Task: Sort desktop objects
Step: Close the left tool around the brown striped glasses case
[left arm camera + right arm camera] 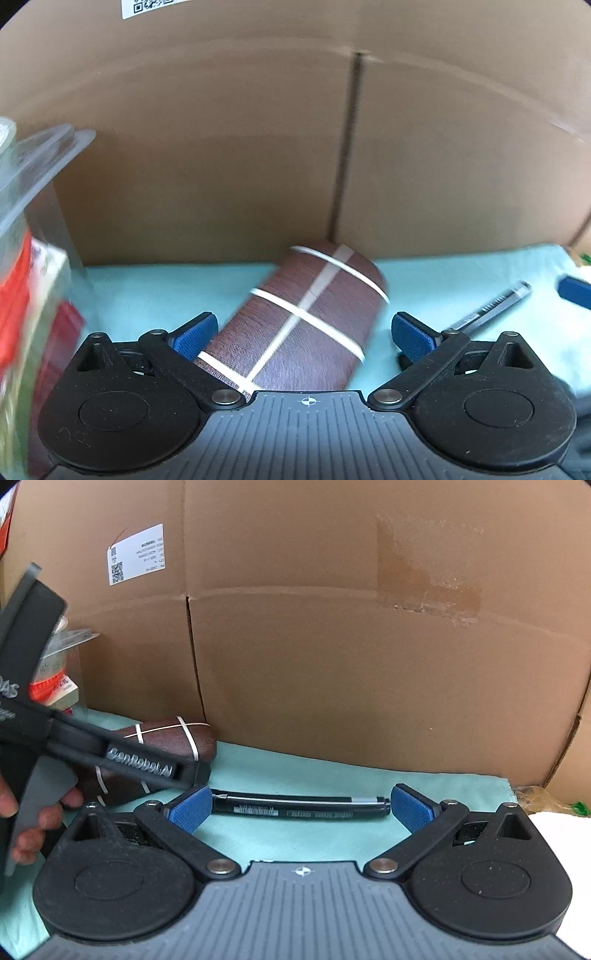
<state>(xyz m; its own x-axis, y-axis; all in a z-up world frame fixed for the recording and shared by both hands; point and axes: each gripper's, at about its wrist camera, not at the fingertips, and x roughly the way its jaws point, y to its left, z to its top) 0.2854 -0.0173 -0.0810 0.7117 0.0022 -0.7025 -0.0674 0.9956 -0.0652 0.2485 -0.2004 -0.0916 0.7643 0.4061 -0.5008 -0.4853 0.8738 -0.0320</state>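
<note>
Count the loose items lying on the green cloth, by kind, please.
Brown wood-grain case with white bands: 1
Black pen with clear cap: 1
Total: 2, lying on the pale green cloth

Even, dim indoor light, fisheye-bent dark corners, motion blur along left wrist view's left edge.

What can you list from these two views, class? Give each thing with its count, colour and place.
case: one, dark brown with white bands, on the cloth between the left fingers.
pen: one, black, lying crosswise between the right fingers.
cloth: one, pale teal, under everything.
cardboard wall: brown, behind, with a white label.
packets: red and clear, blurred, far left; count unclear.
left hand-held gripper: one, black with blue pads, open.
right hand-held gripper: one, same colours, open.
</note>
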